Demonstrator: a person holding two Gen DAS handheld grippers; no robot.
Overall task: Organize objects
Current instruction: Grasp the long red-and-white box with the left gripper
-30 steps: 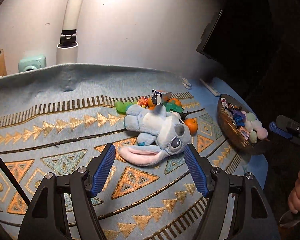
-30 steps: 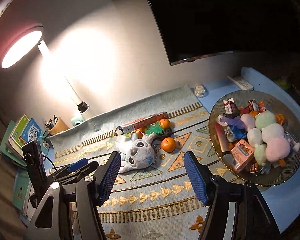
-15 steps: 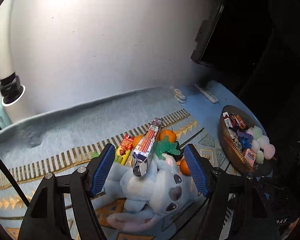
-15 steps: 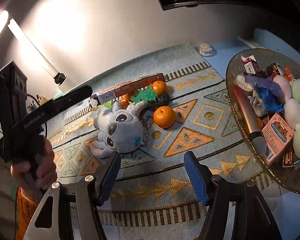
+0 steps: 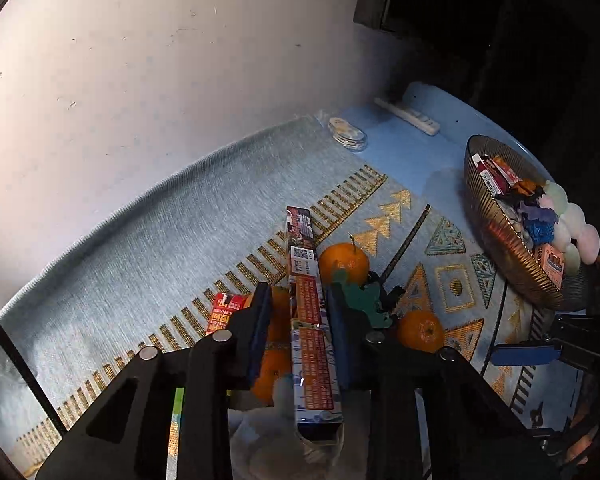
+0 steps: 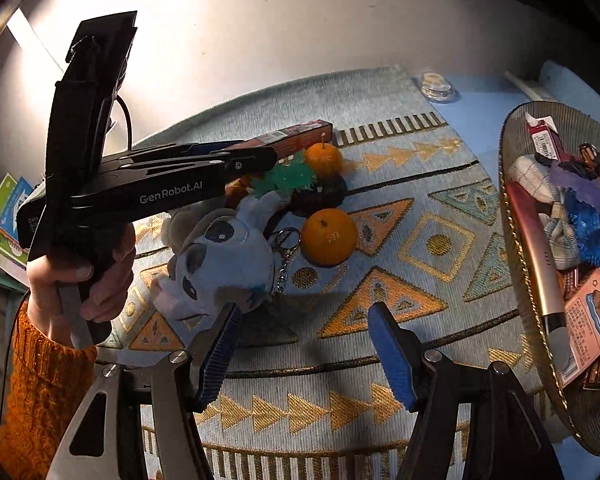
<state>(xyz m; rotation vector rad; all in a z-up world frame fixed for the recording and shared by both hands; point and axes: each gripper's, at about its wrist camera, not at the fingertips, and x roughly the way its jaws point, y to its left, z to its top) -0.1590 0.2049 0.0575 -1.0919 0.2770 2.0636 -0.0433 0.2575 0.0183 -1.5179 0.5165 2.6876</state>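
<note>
The left gripper [image 5: 300,320] has its jaws set to either side of a long box [image 5: 309,320], each blue pad [image 5: 260,328] close against a side of it; whether they already pinch it cannot be told from the left wrist view. The box runs away from the camera across the mat [image 5: 140,260], its near end resting over the plush [image 5: 276,440]. An orange [image 5: 344,262] lies just right of the box, a green toy [image 5: 364,300] beside the right finger, and a second orange [image 5: 420,330] further right. A small red packet [image 5: 226,312] sits left of the fingers. In the right wrist view the same gripper [image 6: 260,152] reaches in from the left, held by a hand [image 6: 80,276] in an orange sleeve, its tips at the box [image 6: 300,136]. The right gripper [image 6: 304,344] hangs over the mat [image 6: 380,360] with its jaws wide apart and nothing between them. Just beyond its left finger lies the plush [image 6: 224,260], face up, with a keychain [image 6: 284,256] at its side. An orange [image 6: 329,236] rests near the keychain, another [image 6: 324,156] further back by the green toy [image 6: 292,178]. At the right edge stands a bowl [image 6: 516,280] full of small items, including a pen-like stick [image 6: 536,264] and a pink card [image 6: 588,320].
</note>
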